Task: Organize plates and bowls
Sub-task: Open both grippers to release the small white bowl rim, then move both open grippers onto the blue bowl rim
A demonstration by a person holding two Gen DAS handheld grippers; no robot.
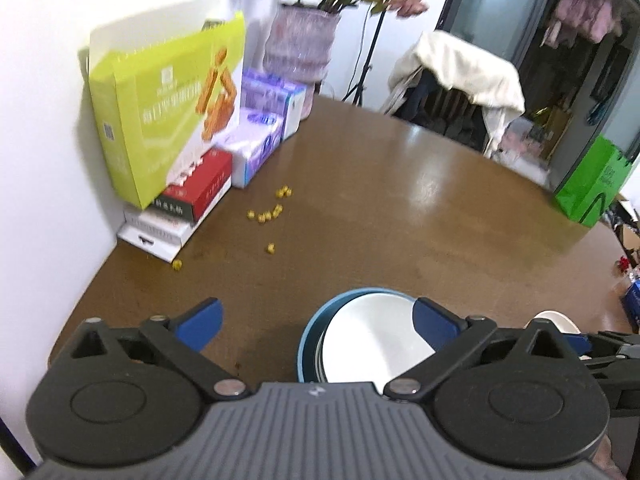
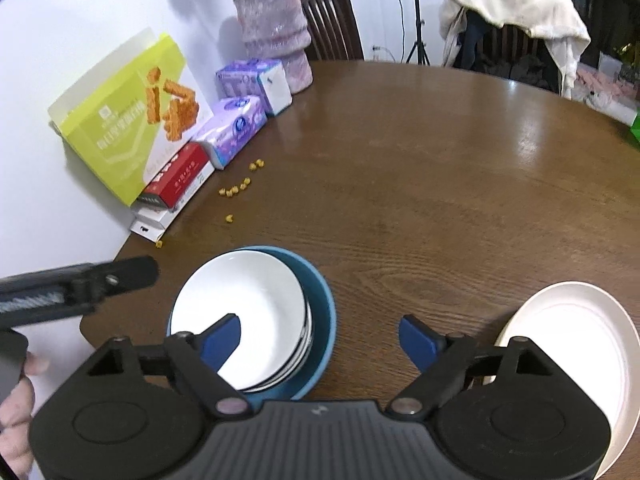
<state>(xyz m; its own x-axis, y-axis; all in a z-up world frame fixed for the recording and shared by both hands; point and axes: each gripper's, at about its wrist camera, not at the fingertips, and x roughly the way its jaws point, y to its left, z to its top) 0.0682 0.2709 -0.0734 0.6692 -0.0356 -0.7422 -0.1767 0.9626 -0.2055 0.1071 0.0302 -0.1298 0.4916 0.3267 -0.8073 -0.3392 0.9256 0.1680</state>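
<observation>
While both grippers hang over the near edge of the round wooden table (image 2: pixel 400 184) with their jaws spread wide and nothing between them, most of the sorting looks done. At the left, against the wall edge, lie 3 tissue packs (image 2: pixel 236 128), 1 green carton (image 2: pixel 120 136), 1 red box (image 2: pixel 176 182), 1 vase (image 2: pixel 276 36) and about 9 yellow crumbs (image 2: pixel 236 190), none of them part of the job. The left gripper (image 1: pixel 316 320) sits just above the stack (image 2: pixel 256 312) by the near edge: 1 blue plate (image 2: pixel 324 304) at the bottom, several white dishes nested on it, their count hidden apart from thin rims. The right gripper (image 2: pixel 320 340) hovers between that stack and 1 cream plate (image 2: pixel 568 344) lying alone toward the near right edge. That single plate seems to be what is left.
</observation>
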